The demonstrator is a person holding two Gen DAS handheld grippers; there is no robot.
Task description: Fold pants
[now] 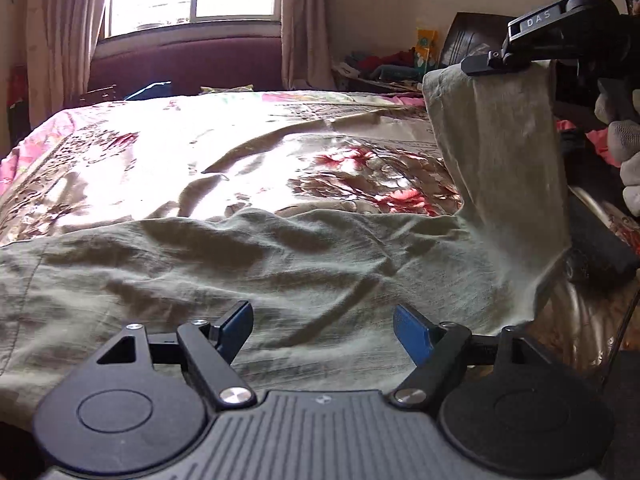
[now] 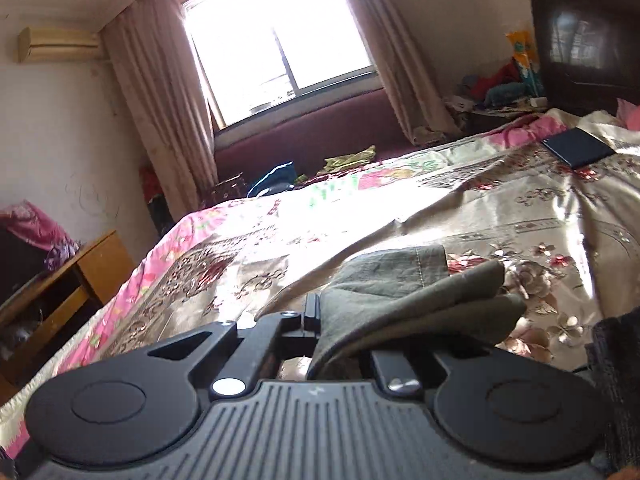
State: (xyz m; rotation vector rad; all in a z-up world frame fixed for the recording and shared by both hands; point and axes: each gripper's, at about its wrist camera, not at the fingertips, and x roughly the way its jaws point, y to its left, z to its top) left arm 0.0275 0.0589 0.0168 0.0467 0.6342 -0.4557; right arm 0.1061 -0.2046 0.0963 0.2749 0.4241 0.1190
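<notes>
Black tongs (image 1: pixel 323 322), blue pads (image 1: pixel 412 334), silver screws.

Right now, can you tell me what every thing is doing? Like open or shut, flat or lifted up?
Pants: mostly spread flat and wrinkled on the bed, one end lifted up.
Right gripper: shut on the pants' lifted end.
Left gripper: open, empty, above the pants.
Bedspread: spread out, creased.
Curtains: pulled open.
Window: bright; open or shut, can't tell.

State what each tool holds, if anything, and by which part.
The right tool is shut on the olive pants, gripping a leg end near its hem. The left tool stands open over them, holding nothing.
</notes>
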